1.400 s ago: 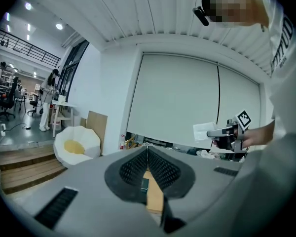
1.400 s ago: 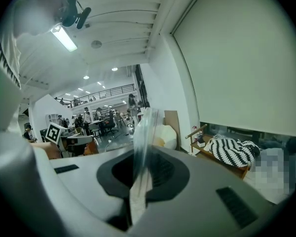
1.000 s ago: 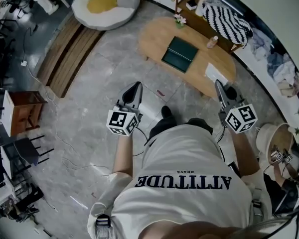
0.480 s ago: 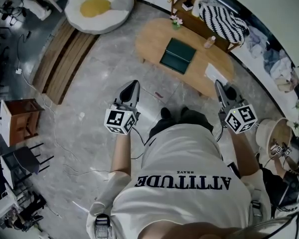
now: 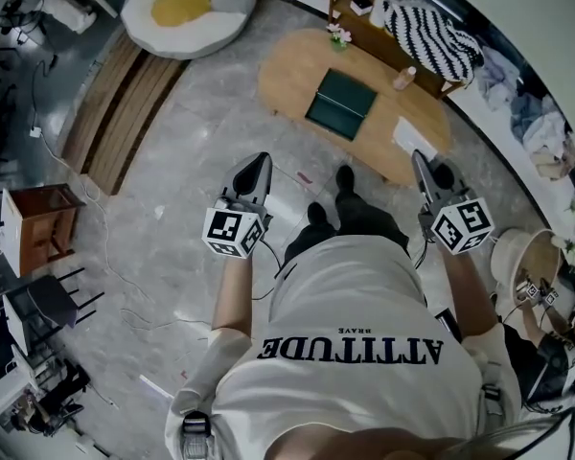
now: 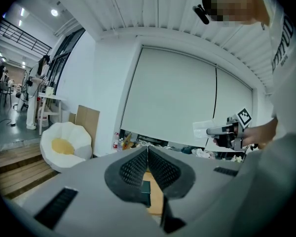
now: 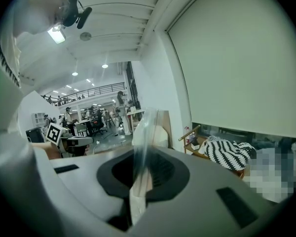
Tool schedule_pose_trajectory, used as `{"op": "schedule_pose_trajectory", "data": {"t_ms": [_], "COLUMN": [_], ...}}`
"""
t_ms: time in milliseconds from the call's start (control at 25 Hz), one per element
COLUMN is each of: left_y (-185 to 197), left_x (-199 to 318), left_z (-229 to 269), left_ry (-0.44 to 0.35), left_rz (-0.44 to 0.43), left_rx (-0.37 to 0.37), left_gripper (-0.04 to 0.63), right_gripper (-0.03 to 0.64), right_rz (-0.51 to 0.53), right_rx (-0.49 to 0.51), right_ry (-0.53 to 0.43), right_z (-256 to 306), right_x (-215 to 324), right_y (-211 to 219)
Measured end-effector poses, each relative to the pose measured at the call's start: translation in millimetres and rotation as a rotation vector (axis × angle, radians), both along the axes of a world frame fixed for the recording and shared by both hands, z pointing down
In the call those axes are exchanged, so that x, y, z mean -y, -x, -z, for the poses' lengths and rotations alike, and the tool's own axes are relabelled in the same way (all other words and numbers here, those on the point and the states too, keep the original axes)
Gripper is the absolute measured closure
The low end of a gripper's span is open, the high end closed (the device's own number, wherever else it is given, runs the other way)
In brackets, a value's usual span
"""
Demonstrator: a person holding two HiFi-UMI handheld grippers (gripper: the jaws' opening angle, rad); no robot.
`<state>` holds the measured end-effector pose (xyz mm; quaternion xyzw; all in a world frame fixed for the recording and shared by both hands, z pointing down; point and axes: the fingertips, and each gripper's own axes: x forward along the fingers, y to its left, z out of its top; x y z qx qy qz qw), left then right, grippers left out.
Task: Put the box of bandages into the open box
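Note:
My right gripper point(image 5: 421, 164) is shut on the box of bandages point(image 5: 413, 139), a thin, flat, white pack with a clear glossy face. In the right gripper view the pack point(image 7: 144, 132) stands edge-on between the pads of that gripper point(image 7: 139, 174). My left gripper point(image 5: 256, 168) is shut with nothing in it; its ribbed pads meet point(image 6: 147, 153). Ahead of both, a dark green box point(image 5: 341, 103) lies on an oval wooden table point(image 5: 297, 70). A sliver of that green box point(image 6: 145, 191) shows under the left jaws. Both grippers are held in the air, short of the table.
On the table stand a small bottle point(image 5: 407, 78) and a small flower pot point(image 5: 341, 35). Behind it is a wooden bench point(image 5: 383, 22) with a striped cloth point(image 5: 433, 38). A white beanbag point(image 5: 187, 8), wooden steps point(image 5: 125, 103), a side table point(image 5: 48, 220) and floor cables lie left. Another person point(image 5: 546, 333) sits right.
The person has stepped toward the table, one foot now forward. Both grippers keep their pose and their closure; the pack stays in the right one.

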<state>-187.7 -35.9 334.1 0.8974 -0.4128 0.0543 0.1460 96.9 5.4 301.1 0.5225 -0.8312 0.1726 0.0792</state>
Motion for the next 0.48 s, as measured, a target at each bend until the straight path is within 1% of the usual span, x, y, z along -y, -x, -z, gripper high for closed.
{"op": "schedule_pose_trajectory", "data": {"t_ms": [320,480], "left_y": [-35,-52], "left_x": [38,60], "left_z": [-15,-25], "left_ry": [0.014,0.026], "left_rz": [0.072,0.091], "left_rx": [0.004,0.012], "left_gripper": [0.574,0.574], "right_gripper": [0.584,0.584], "right_rz": [0.062,0.101], "right_rx": [0.037,0.049], "right_ry": [0.053,0.093], "right_z": [-31,-50], "right_x": [59,86], "right_y": [-28,-38]}}
